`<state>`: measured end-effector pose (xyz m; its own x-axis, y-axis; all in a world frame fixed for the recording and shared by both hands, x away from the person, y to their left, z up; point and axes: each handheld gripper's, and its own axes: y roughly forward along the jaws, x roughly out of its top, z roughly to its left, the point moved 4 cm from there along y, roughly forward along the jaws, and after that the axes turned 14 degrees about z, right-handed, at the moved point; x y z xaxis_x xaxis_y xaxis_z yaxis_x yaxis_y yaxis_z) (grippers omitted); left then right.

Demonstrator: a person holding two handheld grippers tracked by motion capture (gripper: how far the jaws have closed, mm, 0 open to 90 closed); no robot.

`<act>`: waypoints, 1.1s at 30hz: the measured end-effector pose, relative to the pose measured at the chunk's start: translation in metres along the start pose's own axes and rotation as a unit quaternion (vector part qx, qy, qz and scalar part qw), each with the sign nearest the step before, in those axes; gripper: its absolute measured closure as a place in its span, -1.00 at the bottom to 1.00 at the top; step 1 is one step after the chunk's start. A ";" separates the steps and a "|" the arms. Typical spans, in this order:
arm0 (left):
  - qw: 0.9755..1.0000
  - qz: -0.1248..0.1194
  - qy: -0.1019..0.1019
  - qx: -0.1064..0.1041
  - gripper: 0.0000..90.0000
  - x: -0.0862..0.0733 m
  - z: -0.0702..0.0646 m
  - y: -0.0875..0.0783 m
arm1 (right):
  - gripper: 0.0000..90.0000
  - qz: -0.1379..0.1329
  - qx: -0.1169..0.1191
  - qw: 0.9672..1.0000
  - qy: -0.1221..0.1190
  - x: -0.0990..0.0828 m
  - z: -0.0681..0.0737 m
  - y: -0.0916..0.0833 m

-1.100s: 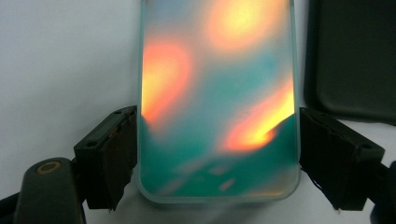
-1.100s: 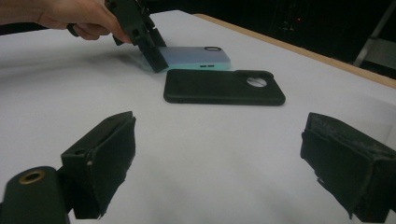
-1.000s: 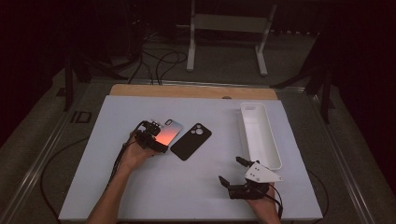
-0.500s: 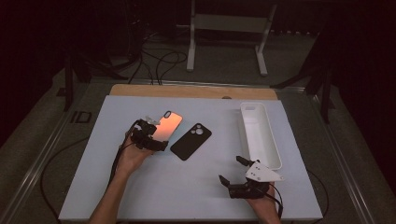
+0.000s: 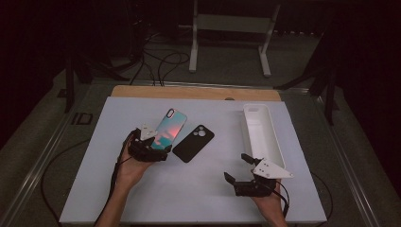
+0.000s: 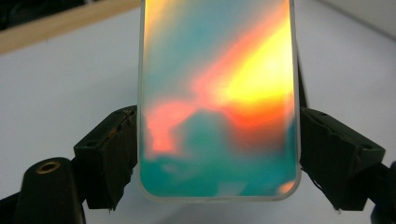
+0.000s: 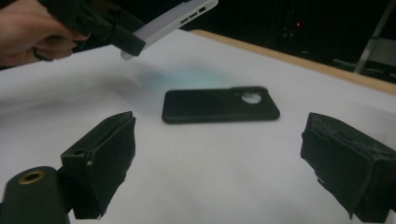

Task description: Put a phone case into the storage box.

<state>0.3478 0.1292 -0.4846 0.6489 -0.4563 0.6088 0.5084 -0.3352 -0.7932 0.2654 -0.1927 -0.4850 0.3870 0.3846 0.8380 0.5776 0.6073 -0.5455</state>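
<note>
My left gripper (image 5: 150, 147) clamps the sunset-coloured glossy phone (image 5: 169, 129) across its width near the bottom edge, tilted clear of the white table (image 5: 94, 189) so I can fit it to the matte black phone case (image 5: 193, 143) lying just beside. My right gripper (image 5: 239, 171) waits with jaws wide, holding nothing, facing that case.

I can't read any text, label, brand or number on anything on my screens right now.
</note>
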 end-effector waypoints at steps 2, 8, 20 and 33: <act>1.000 -0.004 0.006 0.002 -0.62 0.001 -0.003 -0.003 | -0.78 0.001 -0.001 1.000 -0.004 0.007 0.000 -0.002; 1.000 -0.019 0.015 -0.008 -0.62 0.002 -0.006 -0.012 | -0.78 0.018 -0.003 1.000 -0.006 0.030 -0.009 0.001; 0.997 -0.055 0.044 -0.016 -0.62 0.004 -0.027 -0.027 | -0.78 0.016 0.031 0.999 -0.004 0.064 -0.017 0.013; 0.993 -0.077 0.086 -0.034 -0.62 0.011 -0.058 -0.035 | -0.78 0.020 0.058 0.998 0.008 0.091 -0.015 0.030</act>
<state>0.3044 0.0880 -0.4503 0.4573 -0.5266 0.7166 0.5515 -0.4641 -0.6931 0.3284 -0.1503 -0.4255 0.4210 0.3994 0.8144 0.4739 0.6688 -0.5729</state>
